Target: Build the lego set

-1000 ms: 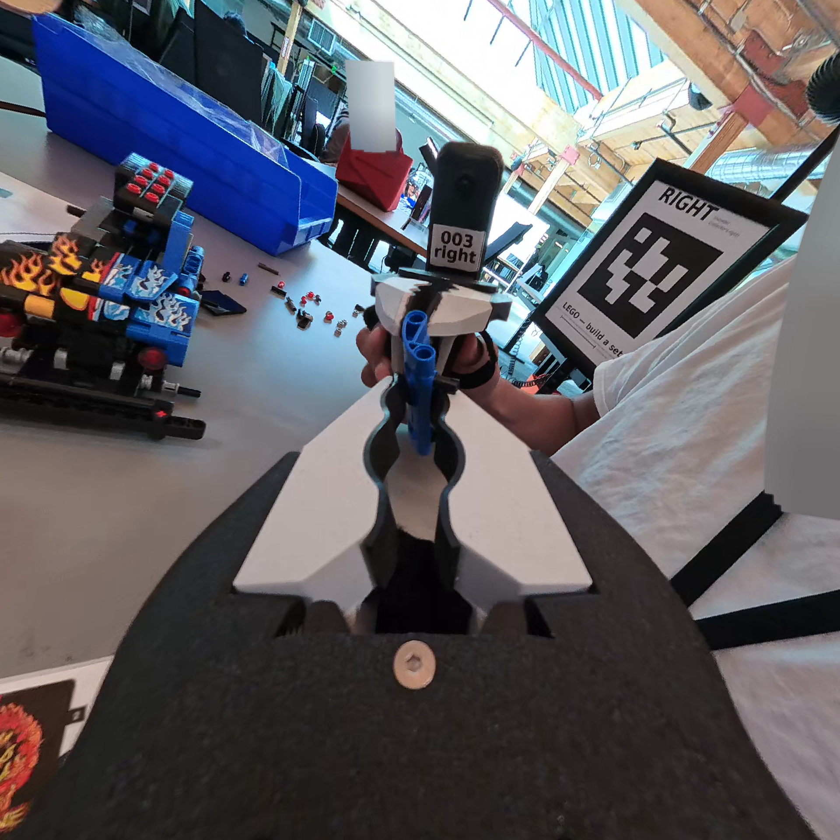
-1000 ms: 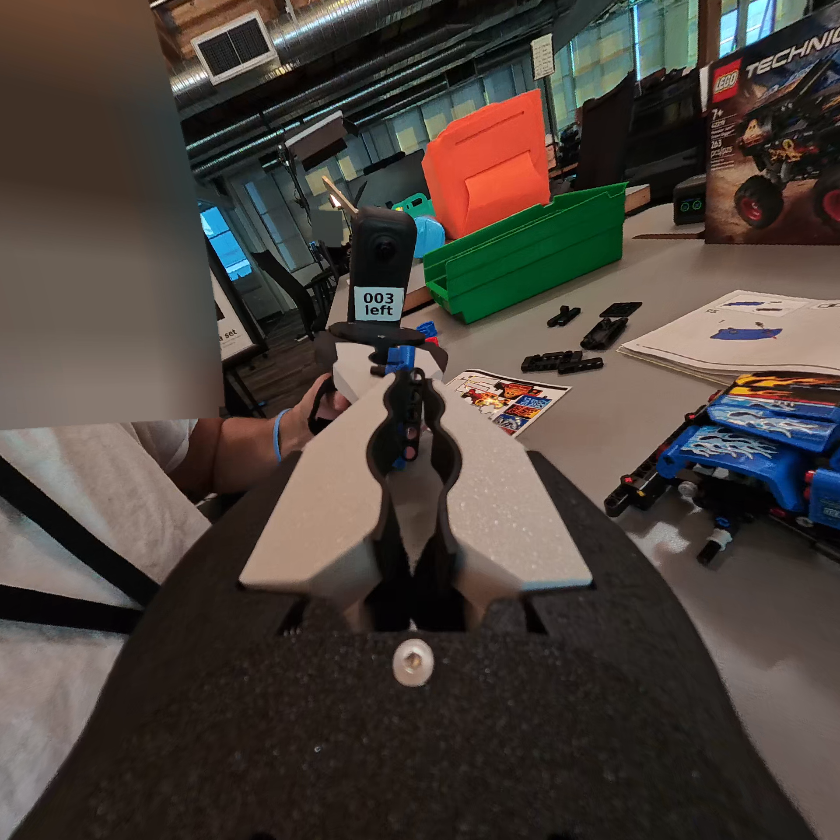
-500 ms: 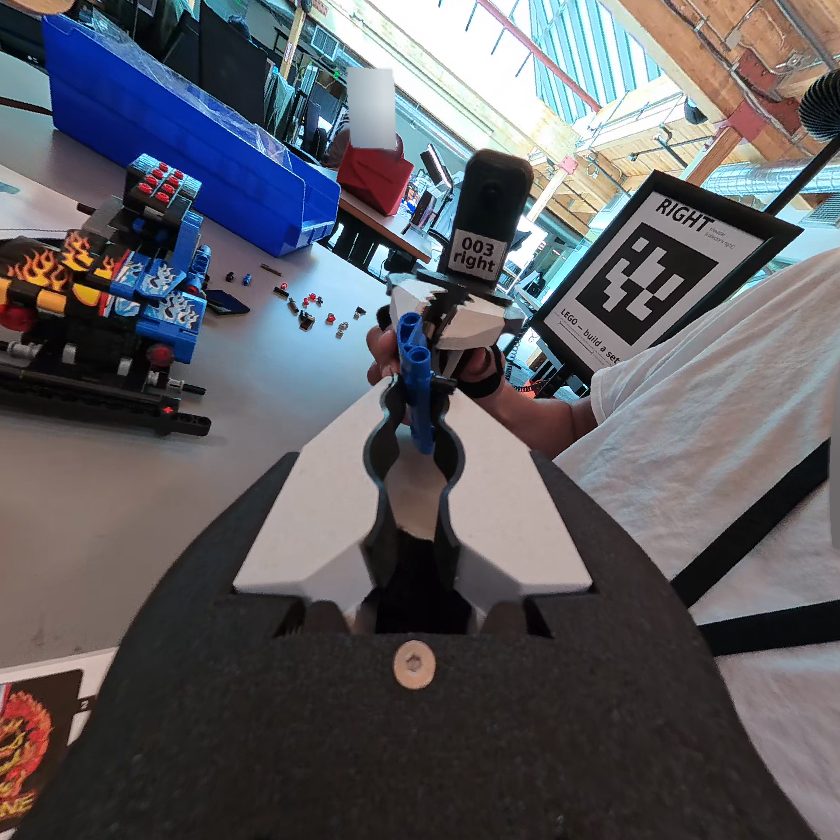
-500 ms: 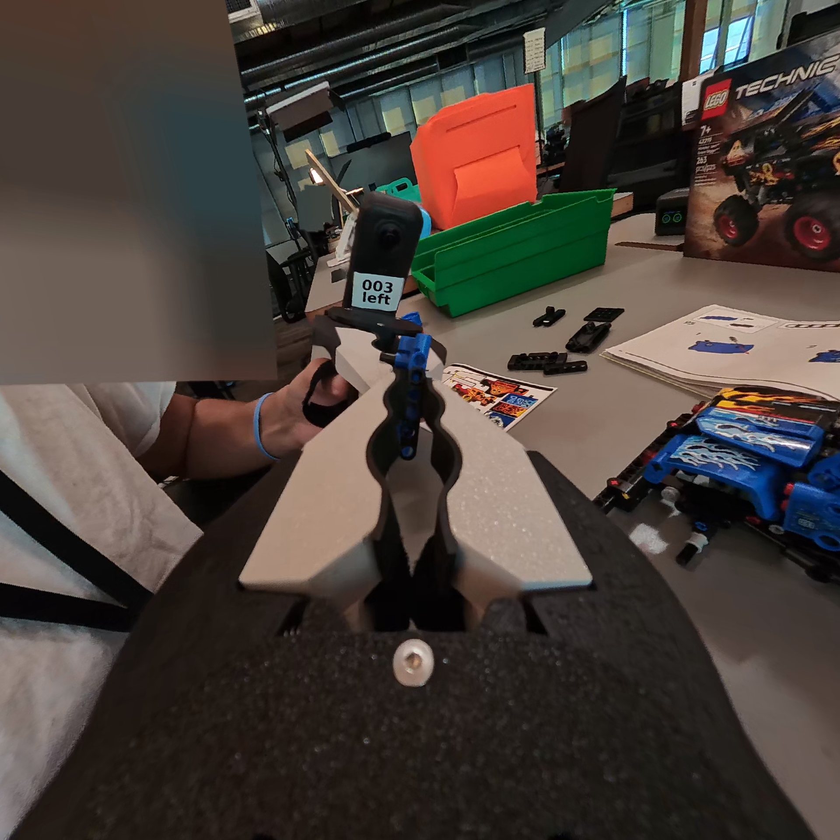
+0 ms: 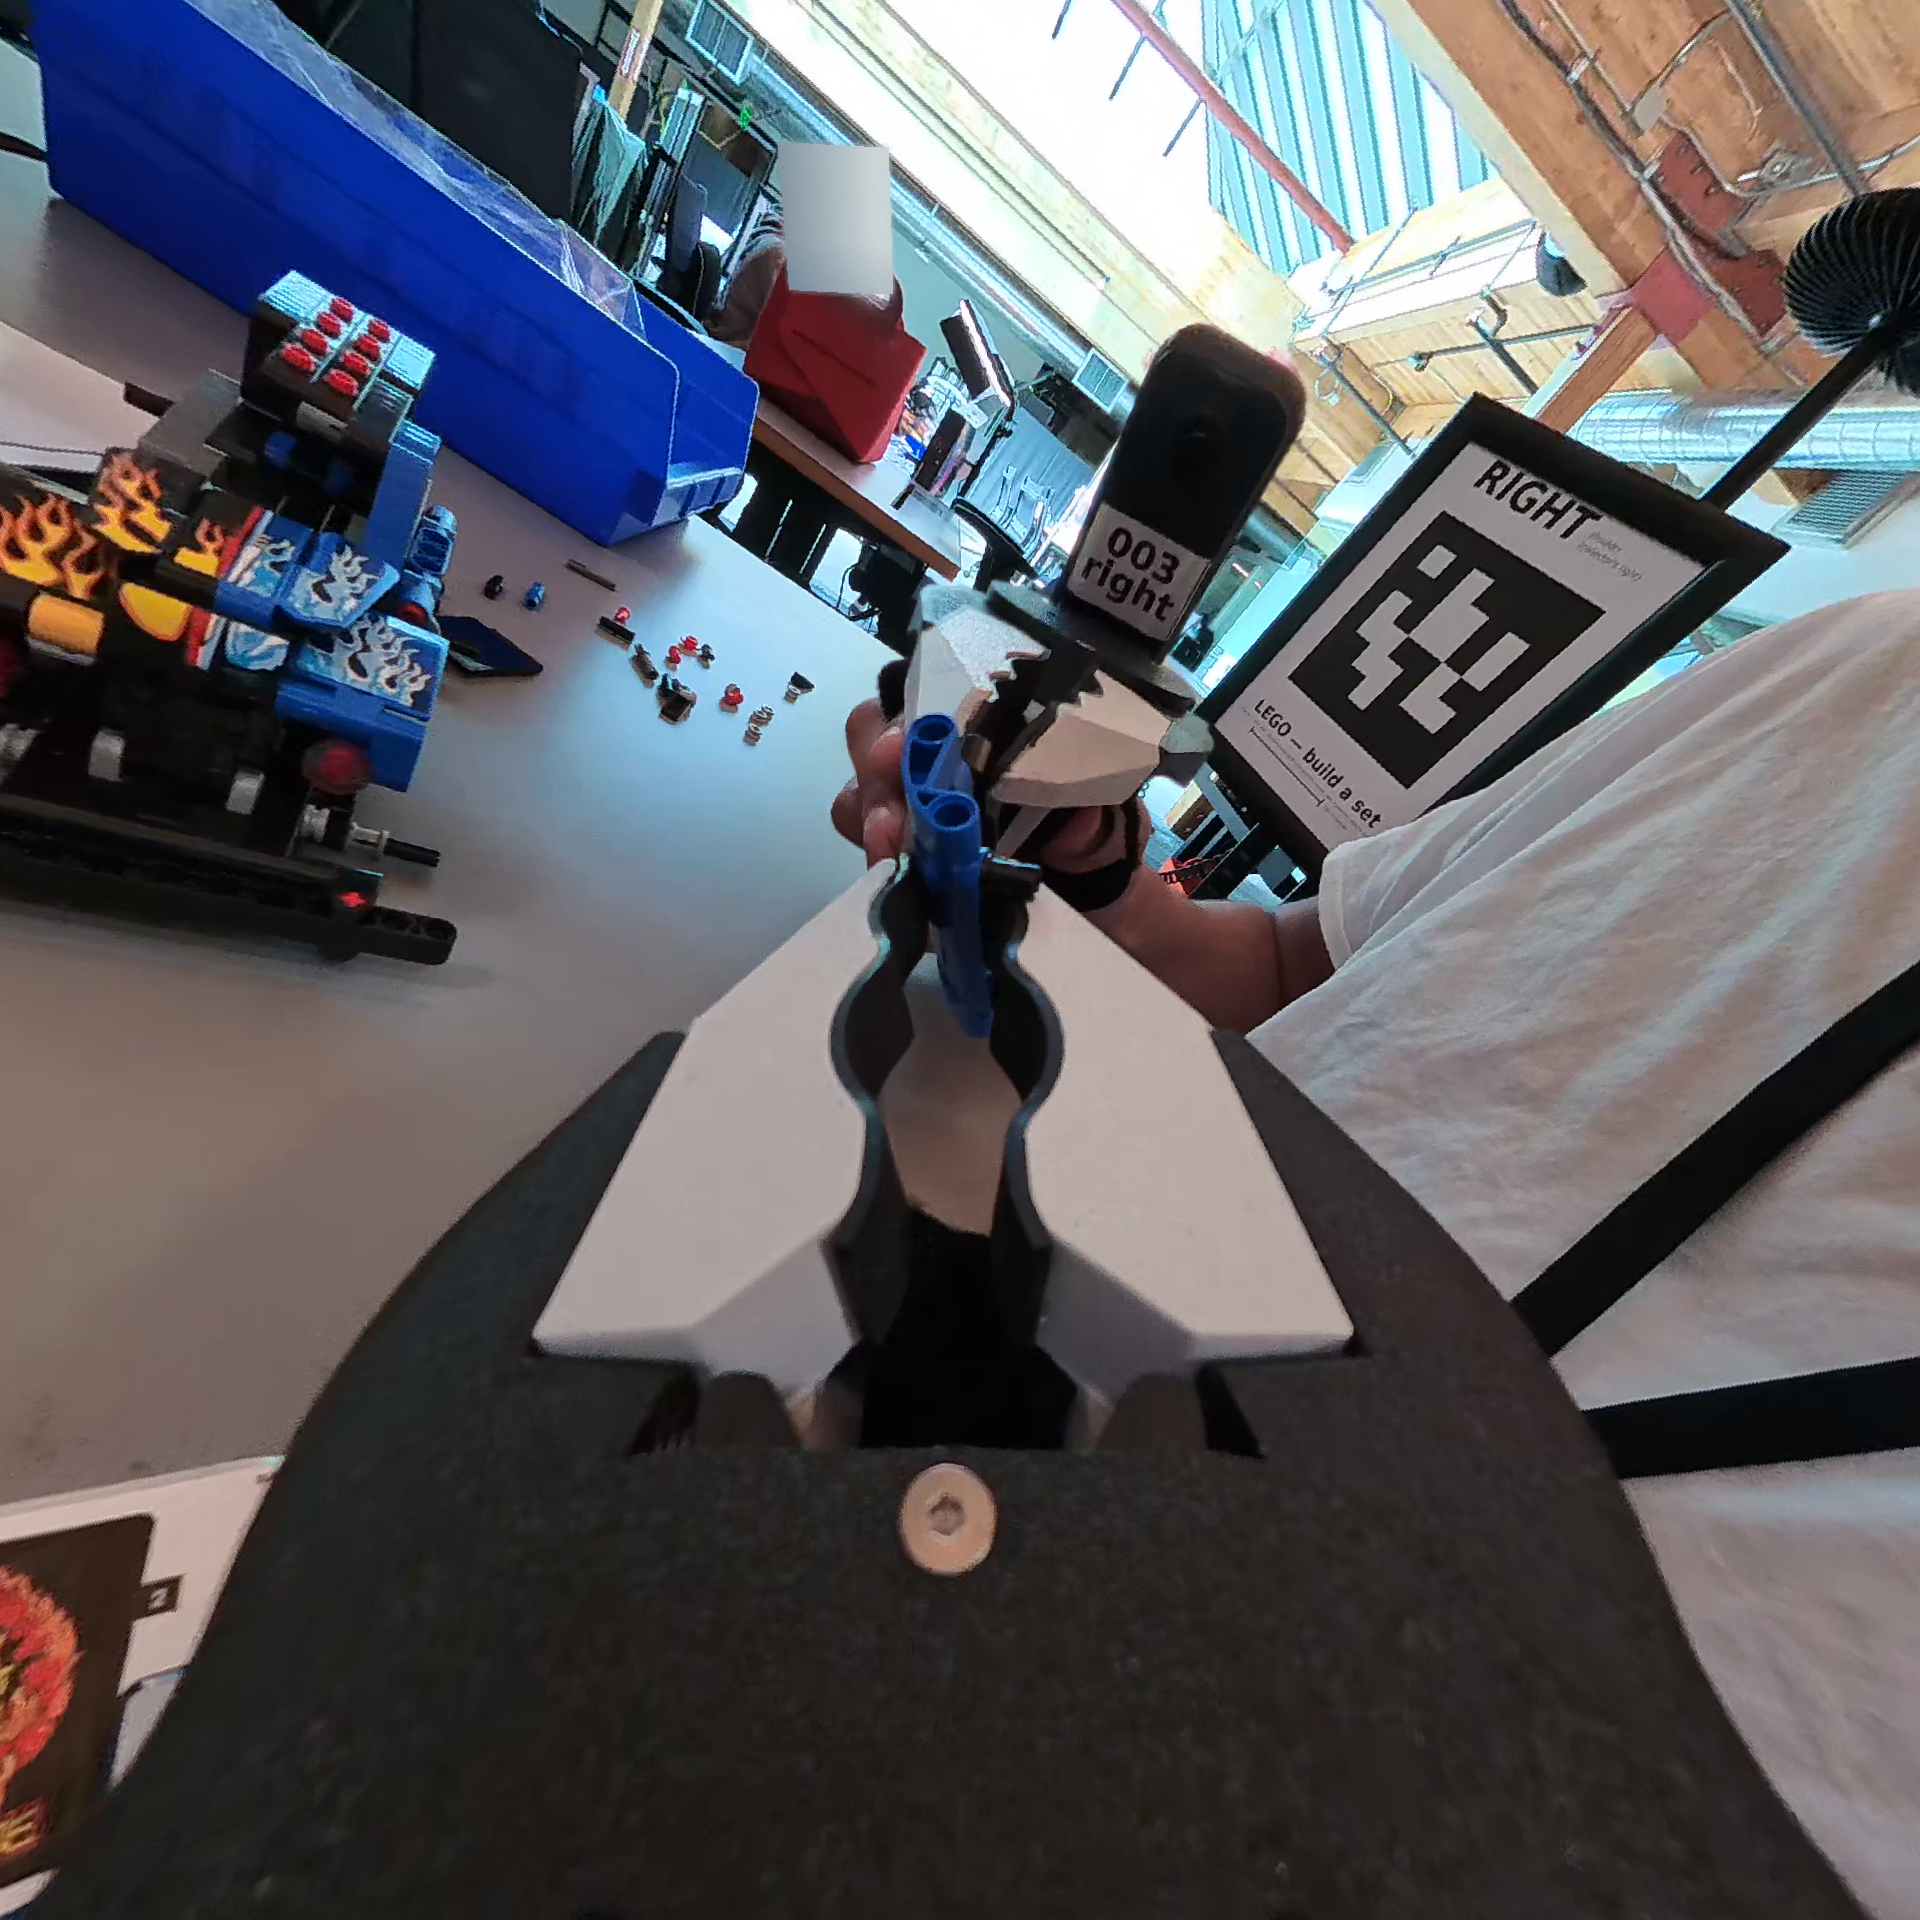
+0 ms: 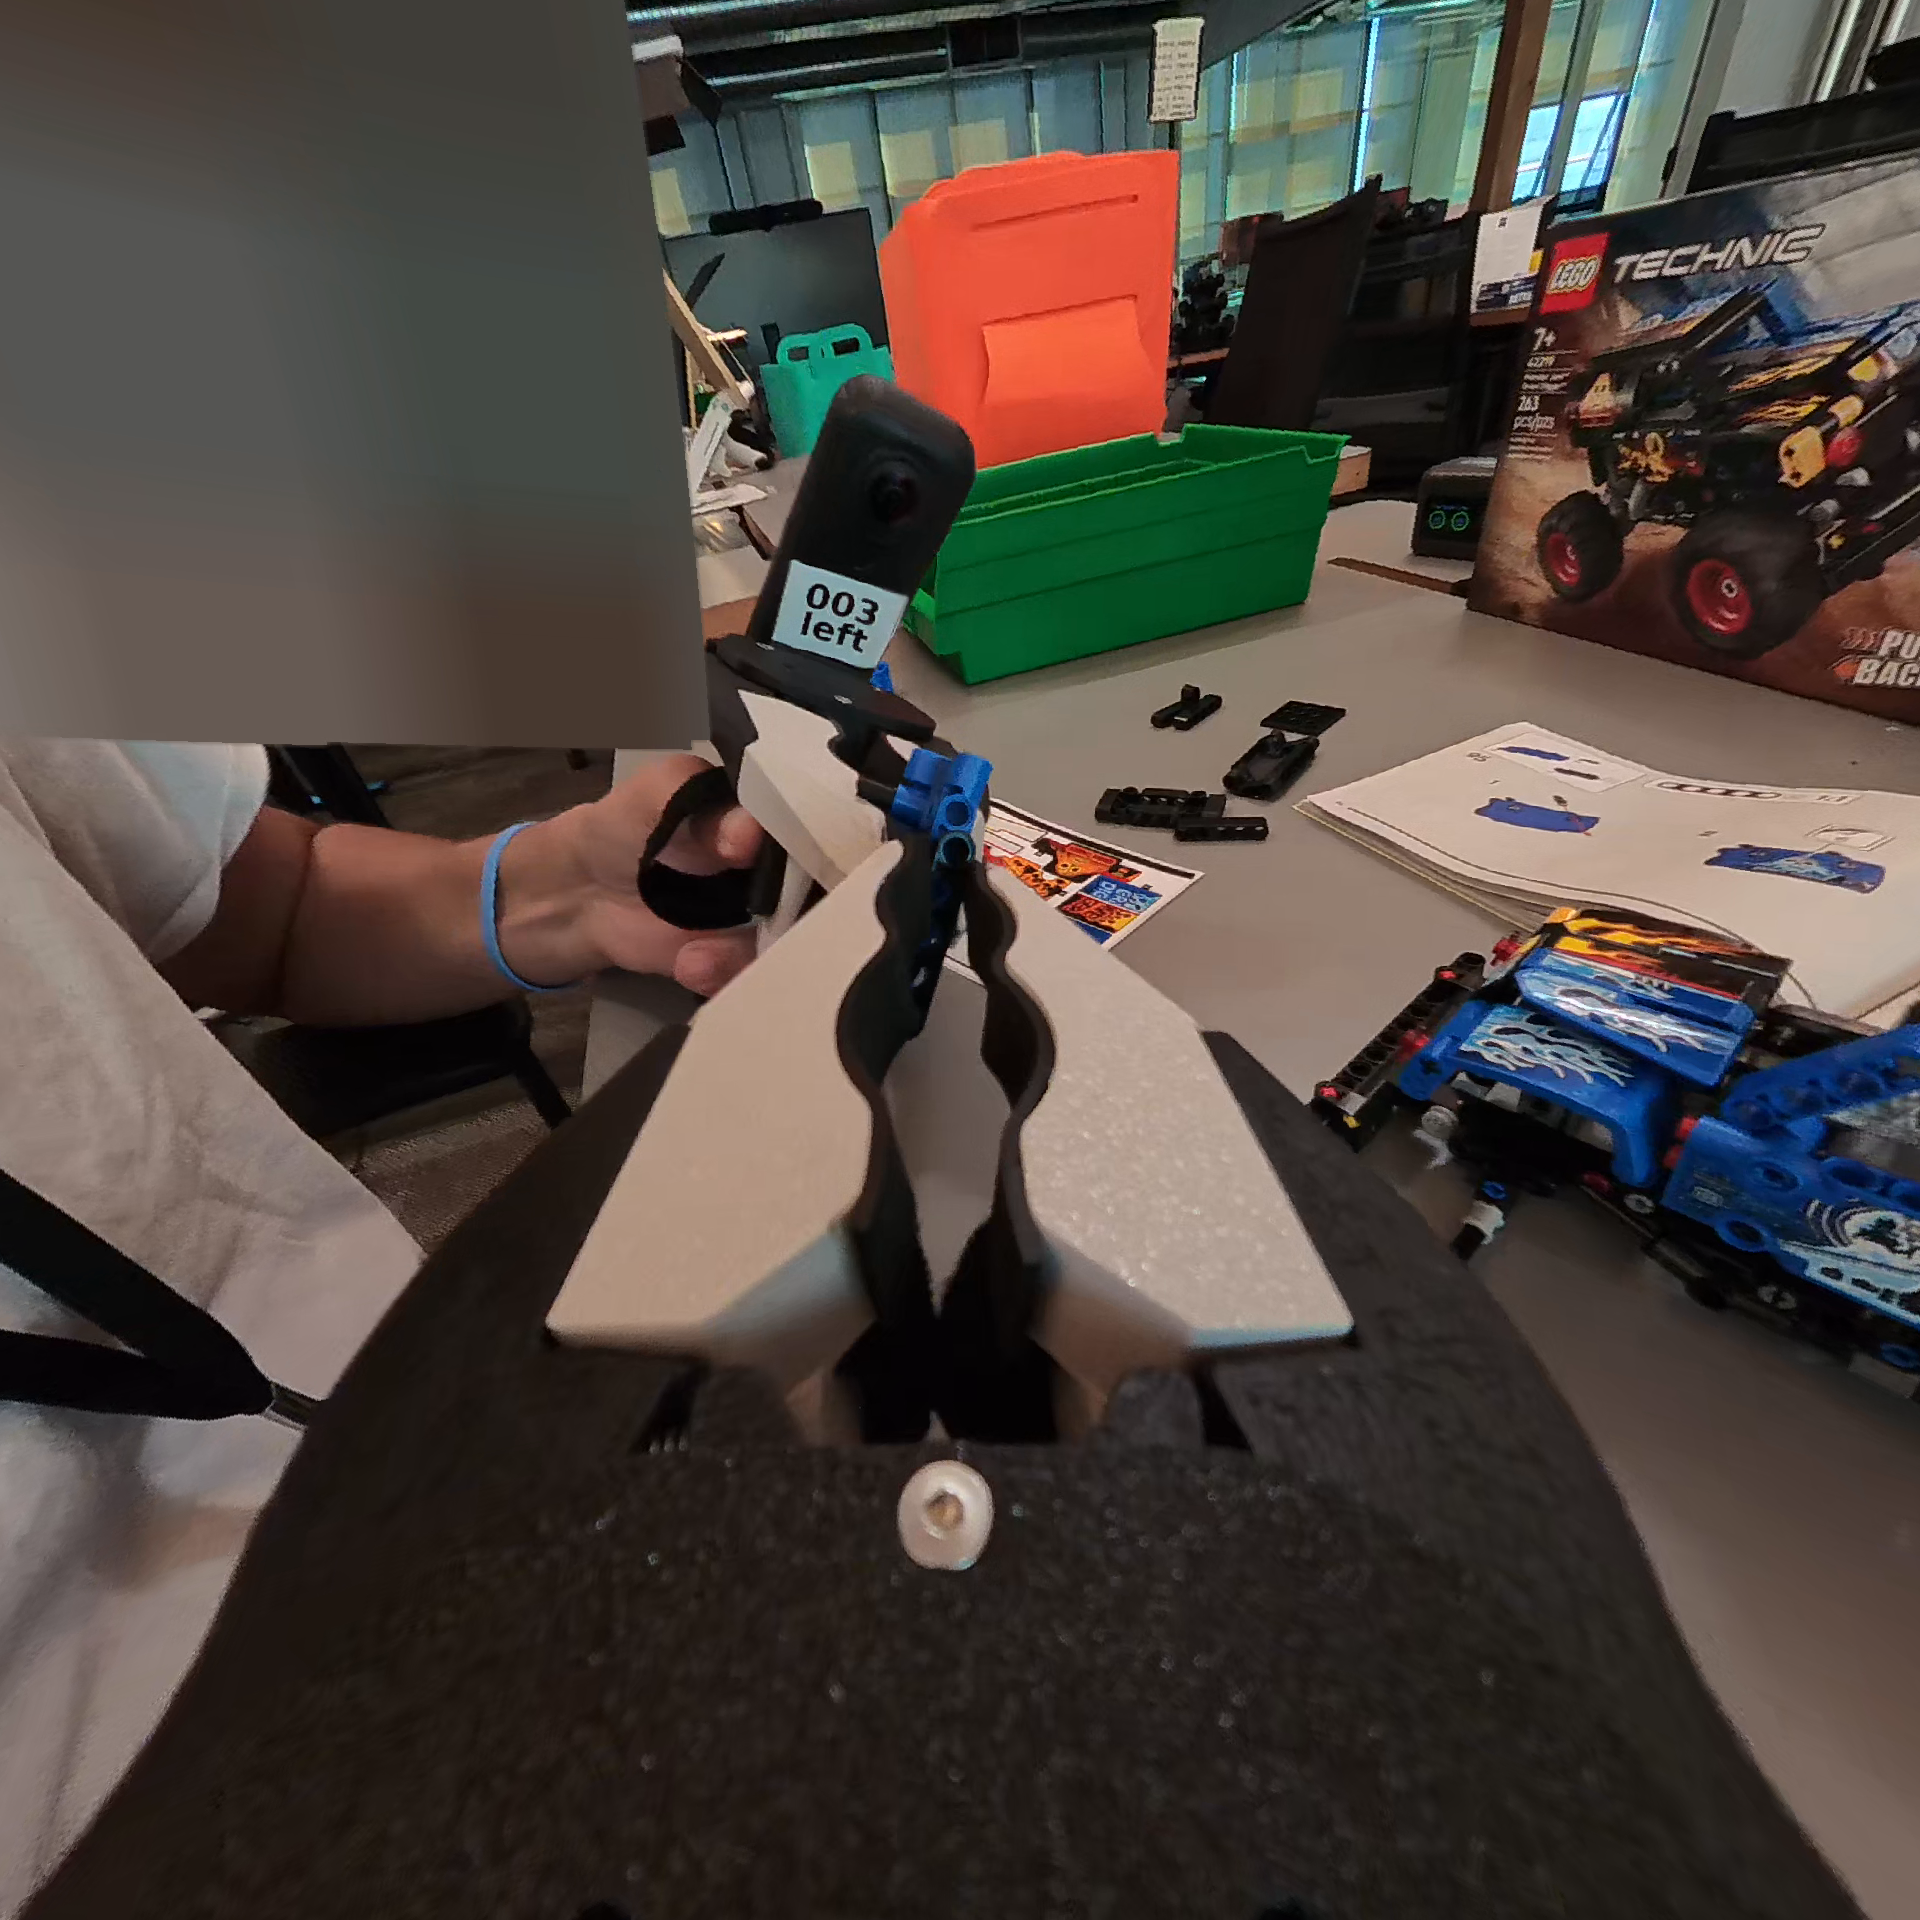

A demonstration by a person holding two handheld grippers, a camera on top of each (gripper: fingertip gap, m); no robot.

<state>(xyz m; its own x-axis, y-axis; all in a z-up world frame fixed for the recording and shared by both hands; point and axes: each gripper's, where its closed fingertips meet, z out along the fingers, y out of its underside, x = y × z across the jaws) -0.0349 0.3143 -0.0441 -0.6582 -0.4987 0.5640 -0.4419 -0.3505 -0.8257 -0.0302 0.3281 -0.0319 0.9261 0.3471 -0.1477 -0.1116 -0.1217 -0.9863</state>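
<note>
While both claws pinch one blue beam (image 5: 951, 883), the green bin's (image 6: 1122, 551) contents stay hidden.

Blue beam (image 5: 951, 873); truck (image 5: 223, 665) blue, black, flame-patterned; blue bin (image 5: 395, 281); green bin (image 6: 1122, 551); orange box (image 6: 1029, 301).

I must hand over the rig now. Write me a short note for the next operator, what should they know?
Left gripper: shut on the blue beam, held up in the air.
Right gripper: shut on the same assembly at its black part, facing the left one.
Truck model: on the table, partly built.
Loose black parts, small pins and instruction booklet lie on the table.
Left: finish this sub-assembly and fit it to the truck.
</note>
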